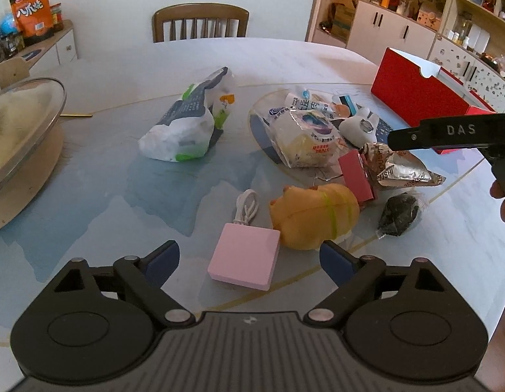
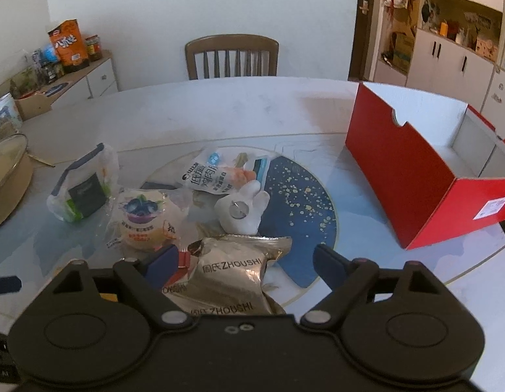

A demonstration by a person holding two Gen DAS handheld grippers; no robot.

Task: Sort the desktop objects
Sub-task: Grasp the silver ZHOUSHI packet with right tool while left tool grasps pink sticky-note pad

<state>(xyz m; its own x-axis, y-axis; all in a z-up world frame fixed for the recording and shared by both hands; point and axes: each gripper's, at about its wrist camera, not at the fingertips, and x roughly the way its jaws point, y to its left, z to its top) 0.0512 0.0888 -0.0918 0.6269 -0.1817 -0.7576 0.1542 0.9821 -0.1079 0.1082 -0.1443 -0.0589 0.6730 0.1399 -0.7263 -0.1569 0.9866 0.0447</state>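
Marbled tabletop (image 1: pixel 128 75) is seen in both views. Nearest, the left gripper (image 1: pixel 249 258) is spread around the pink block (image 1: pixel 244 256), untouched. Only the right wrist view shows the right gripper (image 2: pixel 244 259) parted over the silver packet (image 2: pixel 231 274); beyond it, the red box's (image 2: pixel 399 176) interior is seen.

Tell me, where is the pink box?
In the left wrist view, the pink box lies low on the table, between the open fingers, beside the yellow toy.

"ZHOUSHI" on the silver foil packet (image 2: pixel 231 277); "DAS" on the right gripper's black finger (image 1: pixel 454 132).
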